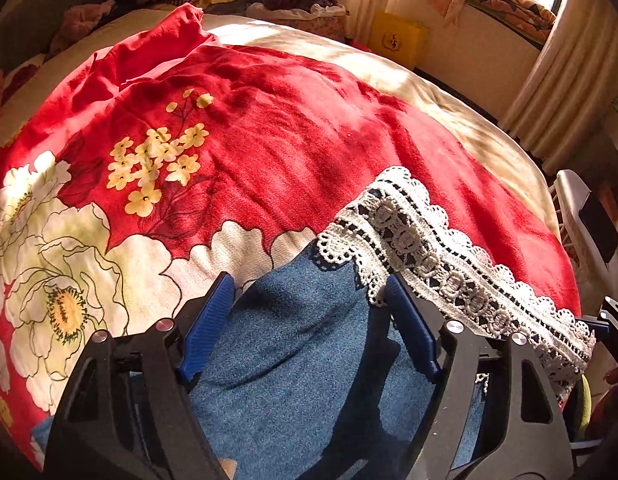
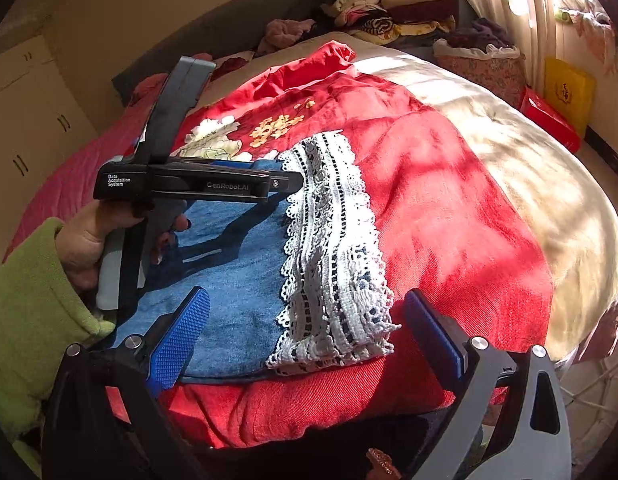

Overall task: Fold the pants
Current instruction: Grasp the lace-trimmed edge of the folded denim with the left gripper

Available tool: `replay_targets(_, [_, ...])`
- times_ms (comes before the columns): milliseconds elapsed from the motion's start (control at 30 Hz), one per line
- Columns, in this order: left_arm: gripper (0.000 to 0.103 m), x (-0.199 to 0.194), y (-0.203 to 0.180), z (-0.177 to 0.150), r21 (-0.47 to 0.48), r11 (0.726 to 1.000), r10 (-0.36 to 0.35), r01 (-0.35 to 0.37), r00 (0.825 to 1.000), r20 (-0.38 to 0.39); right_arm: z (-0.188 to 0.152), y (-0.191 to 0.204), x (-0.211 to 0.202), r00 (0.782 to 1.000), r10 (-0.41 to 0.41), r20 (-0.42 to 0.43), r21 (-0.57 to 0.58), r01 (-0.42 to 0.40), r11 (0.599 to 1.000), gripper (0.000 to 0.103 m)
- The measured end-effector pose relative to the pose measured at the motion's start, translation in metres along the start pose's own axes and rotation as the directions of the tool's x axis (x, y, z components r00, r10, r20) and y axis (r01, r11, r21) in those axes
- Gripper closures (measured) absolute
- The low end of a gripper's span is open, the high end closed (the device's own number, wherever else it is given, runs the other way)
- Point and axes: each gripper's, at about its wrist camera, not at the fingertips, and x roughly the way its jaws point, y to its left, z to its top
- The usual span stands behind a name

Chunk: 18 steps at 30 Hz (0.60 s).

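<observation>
Blue denim pants (image 2: 233, 280) with a white lace hem (image 2: 333, 264) lie folded on a red floral bedcover (image 2: 449, 220). In the left wrist view the denim (image 1: 309, 360) fills the space under my left gripper (image 1: 309, 316), and the lace hem (image 1: 437, 268) runs to the right. The left gripper is open and hovers just above the denim. It also shows in the right wrist view (image 2: 285, 184), held by a hand over the pants' far edge. My right gripper (image 2: 305, 328) is open and empty, above the near end of the lace hem.
The red cover lies on a cream bed (image 2: 549, 184). Stacks of folded clothes (image 2: 393, 4) and a fabric basket (image 2: 485, 60) stand at the far side. A yellow bag (image 2: 569, 88) and a red box (image 2: 549, 120) are on the floor to the right.
</observation>
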Motion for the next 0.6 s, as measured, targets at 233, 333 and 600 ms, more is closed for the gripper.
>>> replay_targets(233, [0.042,0.001,-0.008,0.004,0.049,0.999,-0.020,0.020,1.000,-0.003,0.001,-0.005,0.018,0.999,0.004,-0.048,0.016,-0.003,1.000,0.029])
replay_targets(333, [0.041,0.006,-0.007,0.002,0.048,0.999,-0.024,0.024,1.000,-0.008,0.001,-0.005,0.020,0.999,0.016,-0.049,0.016,-0.015,1.000,0.034])
replay_targets(600, [0.089,-0.002,-0.016,0.005,0.047,0.998,-0.033,0.034,0.999,-0.019,0.001,-0.013,0.023,0.998,0.036,-0.060,0.057,-0.032,0.998,0.073])
